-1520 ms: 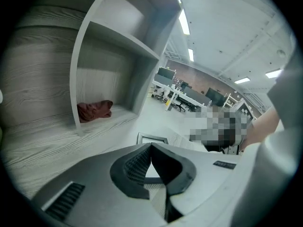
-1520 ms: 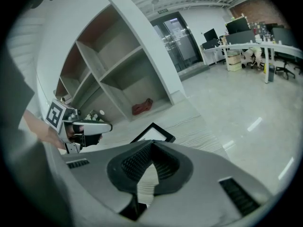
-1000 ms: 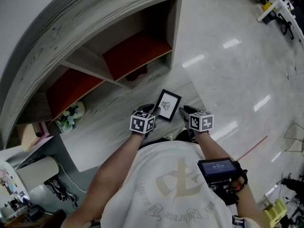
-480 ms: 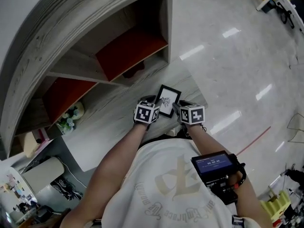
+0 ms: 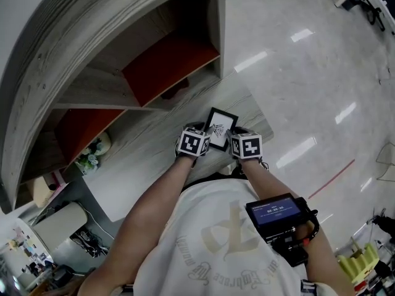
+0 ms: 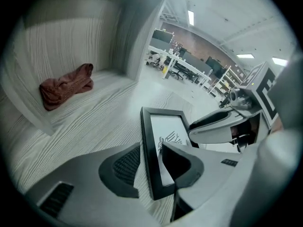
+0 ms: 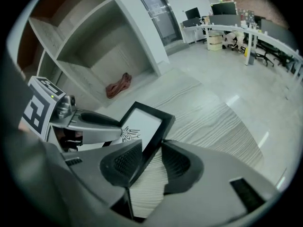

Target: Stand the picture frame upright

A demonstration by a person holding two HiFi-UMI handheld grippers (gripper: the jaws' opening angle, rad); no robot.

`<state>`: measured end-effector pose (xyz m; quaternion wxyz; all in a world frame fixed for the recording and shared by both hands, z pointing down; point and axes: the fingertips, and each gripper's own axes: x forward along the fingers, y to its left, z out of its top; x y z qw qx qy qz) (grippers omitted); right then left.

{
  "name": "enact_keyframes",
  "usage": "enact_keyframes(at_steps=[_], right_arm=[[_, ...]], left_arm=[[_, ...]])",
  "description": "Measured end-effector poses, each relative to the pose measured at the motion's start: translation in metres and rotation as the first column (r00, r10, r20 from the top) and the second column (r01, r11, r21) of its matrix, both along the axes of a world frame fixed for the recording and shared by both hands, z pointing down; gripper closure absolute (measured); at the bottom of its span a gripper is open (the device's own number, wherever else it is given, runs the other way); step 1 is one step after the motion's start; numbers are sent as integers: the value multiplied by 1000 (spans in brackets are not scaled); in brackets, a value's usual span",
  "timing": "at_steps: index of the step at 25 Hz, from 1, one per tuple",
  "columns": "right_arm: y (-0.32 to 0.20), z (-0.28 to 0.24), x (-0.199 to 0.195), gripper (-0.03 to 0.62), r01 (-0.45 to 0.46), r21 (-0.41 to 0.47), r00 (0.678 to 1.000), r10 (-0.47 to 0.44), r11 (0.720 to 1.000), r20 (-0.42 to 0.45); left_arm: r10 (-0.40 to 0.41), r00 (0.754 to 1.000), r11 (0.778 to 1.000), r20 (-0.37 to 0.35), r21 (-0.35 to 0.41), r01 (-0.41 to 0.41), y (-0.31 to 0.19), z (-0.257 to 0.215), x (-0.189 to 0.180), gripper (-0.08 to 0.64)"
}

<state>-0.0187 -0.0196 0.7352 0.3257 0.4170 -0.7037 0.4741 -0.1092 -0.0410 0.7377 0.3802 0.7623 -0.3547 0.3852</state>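
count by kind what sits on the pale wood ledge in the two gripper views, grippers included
black rectangular picture frame: 1
crumpled red cloth: 1
grey handheld grippers: 2, left gripper and right gripper
total: 4

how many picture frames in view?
1. The picture frame lies flat on the wood-grain ledge, in front of the shelf compartment holding the red cloth. Other compartments are shadowed, so another could be hidden.

Matt black picture frame (image 6: 158, 131) lies on pale wood-grain board (image 6: 94, 122) beside glossy floor (image 5: 296, 73).
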Motion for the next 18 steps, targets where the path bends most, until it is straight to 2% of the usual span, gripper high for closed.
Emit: enact_keyframes(at_steps=[9,14,18], right_arm=[[-4,0,-1,463,17,6,1000,-17,1000,-21],[-4,1,-2,486,-15,2,999,15,1000,35],[1,-1,-4,499,-13,8,999,13,1000,40]], left_arm=[[-118,992,993,-49,-34,116,-3,-1,-2,439],[-150,987,987,-55,-69,147,1,1,-6,454],[-157,987,986,-41,-72,153,10,1,-8,456]])
